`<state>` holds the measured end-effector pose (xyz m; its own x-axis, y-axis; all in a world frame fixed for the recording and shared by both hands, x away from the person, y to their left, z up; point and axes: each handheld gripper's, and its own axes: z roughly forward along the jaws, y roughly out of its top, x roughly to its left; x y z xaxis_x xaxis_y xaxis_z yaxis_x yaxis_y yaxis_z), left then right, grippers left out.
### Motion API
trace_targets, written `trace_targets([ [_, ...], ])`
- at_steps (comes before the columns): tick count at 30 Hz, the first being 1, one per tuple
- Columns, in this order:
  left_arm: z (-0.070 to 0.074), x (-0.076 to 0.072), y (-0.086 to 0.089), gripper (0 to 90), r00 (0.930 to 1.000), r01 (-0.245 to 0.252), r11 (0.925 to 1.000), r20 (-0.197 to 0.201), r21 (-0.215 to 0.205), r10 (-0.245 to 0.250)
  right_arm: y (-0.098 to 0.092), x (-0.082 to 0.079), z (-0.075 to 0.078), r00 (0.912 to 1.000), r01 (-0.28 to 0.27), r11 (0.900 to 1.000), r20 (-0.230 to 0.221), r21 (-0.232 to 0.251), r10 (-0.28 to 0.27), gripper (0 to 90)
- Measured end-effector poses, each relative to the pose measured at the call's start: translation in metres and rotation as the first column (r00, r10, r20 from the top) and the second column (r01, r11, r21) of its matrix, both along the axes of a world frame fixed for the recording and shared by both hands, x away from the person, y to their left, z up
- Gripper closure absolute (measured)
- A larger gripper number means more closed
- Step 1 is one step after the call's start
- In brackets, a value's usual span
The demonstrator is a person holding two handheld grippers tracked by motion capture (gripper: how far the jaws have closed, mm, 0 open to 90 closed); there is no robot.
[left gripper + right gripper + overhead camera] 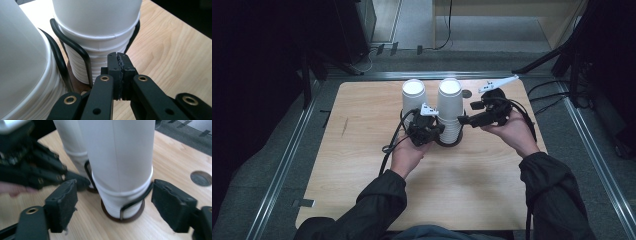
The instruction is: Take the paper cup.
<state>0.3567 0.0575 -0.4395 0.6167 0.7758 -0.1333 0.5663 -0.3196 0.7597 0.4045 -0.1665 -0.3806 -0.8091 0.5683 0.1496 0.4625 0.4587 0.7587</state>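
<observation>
I see my right hand-held gripper (pixel 113 205) with jaws apart either side of the right cup stack (pixel 449 107) mid-desk (pixel 362 165), left hand-held gripper (pixel 119 67) pressed together beside it, bare desk toward me.

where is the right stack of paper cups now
In the high view, the right stack of paper cups stands in its holder mid-table, between the left gripper and right gripper.

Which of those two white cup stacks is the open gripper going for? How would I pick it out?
Look at the far middle of the wooden table, where two stacks of white paper cups stand side by side in black wire holders. It is the right-hand stack, the one with the right gripper's open jaws beside it.
</observation>
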Motion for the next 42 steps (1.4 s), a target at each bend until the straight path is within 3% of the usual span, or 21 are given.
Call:
trace_targets([
  [5, -0.001, 0.0, -0.003, 90.0, 0.9991, -0.042, 0.9988, 0.006, -0.027, 0.042, 0.011, 0.013, 0.009, 1.0, -0.005, 1.0, 0.003, 0.005, 0.005, 18.0],
  [16, -0.004, -0.002, -0.006, 89.9, 0.9972, -0.071, 0.9974, 0.024, -0.015, 0.071, 0.04, 0.031, 0.025, 0.999, -0.035, 0.999, 0.027, -0.02, 0.035, 14.0],
  [21, -0.004, -0.002, -0.006, 89.9, 0.9961, -0.084, 0.9963, 0.026, -0.016, 0.085, 0.056, 0.038, 0.031, 0.9991, -0.003, 0.999, 0.041, -0.051, 0.005, 13.9],
  [31, -0.001, -0.001, -0.011, 89.9, 0.9967, -0.078, 0.9969, 0.024, -0.003, 0.078, 0.068, 0.037, 0.038, 0.996, 0.015, 0.992, 0.09, -0.123, -0.004, 23.6],
  [38, -0.001, -0.001, -0.012, 89.9, 0.9967, -0.077, 0.9971, 0.028, 0.002, 0.077, 0.067, 0.036, 0.039, 0.9952, 0.019, 0.993, 0.097, -0.114, -0.008, 24.2],
  [39, -0.001, -0.001, -0.012, 89.8, 0.9967, -0.076, 0.9971, 0.026, 0.001, 0.076, 0.066, 0.036, 0.044, 0.995, 0.024, 0.996, 0.098, -0.088, -0.015, 24.3],
  [42, -0.001, -0.001, -0.012, 88.7, 0.9975, -0.065, 0.9979, 0.026, 0.002, 0.065, 0.066, 0.036, 0.049, 0.9951, 0.017, 0.996, 0.099, -0.086, -0.008, 24.3],
])
